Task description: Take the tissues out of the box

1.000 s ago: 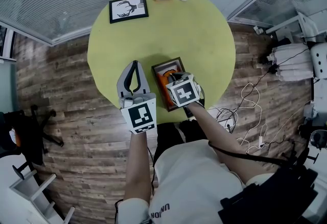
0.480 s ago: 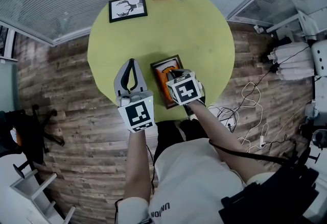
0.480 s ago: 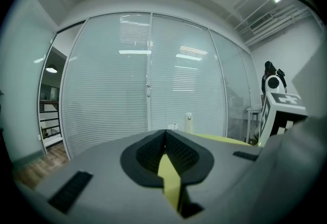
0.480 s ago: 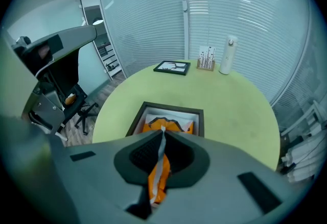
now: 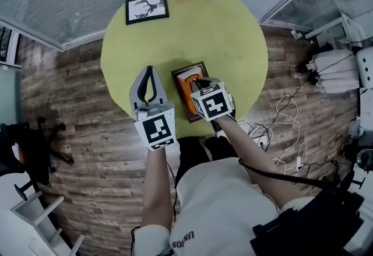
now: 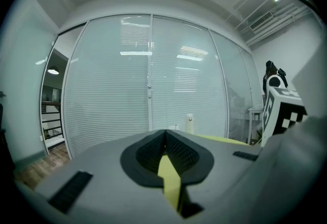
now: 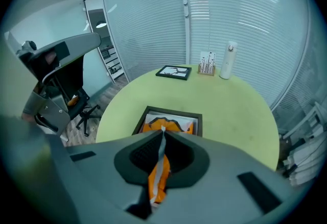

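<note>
Right hand-held gripper [image 5: 201, 83] right over the dark-framed box [image 5: 187, 68], at its 5 o'clock end in the head view. Jaws pinched shut on a thin white tissue [image 7: 161, 154], with bits of the orange pack [image 7: 176, 125] squeezed in beside it. Rest of the orange pack down inside the box, just past the jaw tips at 12 o'clock in the right gripper view. Box flat on the round yellow-green surface [image 5: 233, 33], near the edge close to the person.

Box long from 11 o'clock to 5 o'clock in the head view. Tissue strip long from 12 to 6 in the right gripper view, lined up with the jaws.

Left hand-held gripper [image 5: 150, 71] at 9 o'clock of the box, close but not touching, tips together, nothing held.

Since a second ago: left hand-held gripper a little more toward 9 o'clock. Right one in nearly the same spot, still shut.
</note>
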Demonstrator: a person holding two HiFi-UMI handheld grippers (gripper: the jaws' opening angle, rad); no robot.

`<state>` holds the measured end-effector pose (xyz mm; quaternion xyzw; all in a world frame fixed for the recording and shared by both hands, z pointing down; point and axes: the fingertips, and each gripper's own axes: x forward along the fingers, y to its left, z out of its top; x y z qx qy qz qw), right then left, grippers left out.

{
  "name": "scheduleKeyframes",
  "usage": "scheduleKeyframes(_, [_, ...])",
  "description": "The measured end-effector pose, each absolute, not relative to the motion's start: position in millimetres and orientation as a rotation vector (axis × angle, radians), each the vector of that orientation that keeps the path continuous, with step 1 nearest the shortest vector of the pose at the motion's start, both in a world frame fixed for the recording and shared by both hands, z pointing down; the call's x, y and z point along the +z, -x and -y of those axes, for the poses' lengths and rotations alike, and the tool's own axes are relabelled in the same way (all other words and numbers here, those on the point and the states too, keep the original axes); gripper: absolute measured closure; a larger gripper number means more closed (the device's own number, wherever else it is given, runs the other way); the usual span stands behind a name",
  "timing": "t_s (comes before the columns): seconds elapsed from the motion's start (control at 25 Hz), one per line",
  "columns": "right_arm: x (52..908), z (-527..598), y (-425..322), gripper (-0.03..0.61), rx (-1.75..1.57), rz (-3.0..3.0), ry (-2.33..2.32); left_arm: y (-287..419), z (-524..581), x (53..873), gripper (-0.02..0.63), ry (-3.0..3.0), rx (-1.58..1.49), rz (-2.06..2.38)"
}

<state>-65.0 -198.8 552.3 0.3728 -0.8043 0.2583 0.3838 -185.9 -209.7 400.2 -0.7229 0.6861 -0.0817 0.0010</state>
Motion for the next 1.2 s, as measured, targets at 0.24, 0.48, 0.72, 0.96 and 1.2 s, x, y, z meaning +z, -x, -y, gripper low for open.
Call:
scheduleKeyframes(0.24, [543, 198, 67, 0.555, 0.649, 2.081, -0.952, 187, 205, 396, 0.601, 2.253, -0.253, -2.162])
scheduleKeyframes(0.48, [535, 198, 68, 0.555, 0.637, 2.104, -0.955, 187, 201, 394, 0.601, 2.241, -0.250, -2.166])
scheduleKeyframes(0.72, [528, 199, 68, 0.555, 0.627, 2.127, -0.955, 185, 199, 392, 0.601, 2.231, -0.248, -2.169])
scheduleKeyframes(0.96, [517, 202, 68, 0.555, 0.616, 2.157, -0.963, 184, 197, 389, 0.601, 2.220, -0.248, -2.173])
scheduleKeyframes(1.2, [507, 205, 70, 0.557, 0.600, 2.183, -0.973, 186, 195, 388, 0.601, 2.213, -0.240, -2.180])
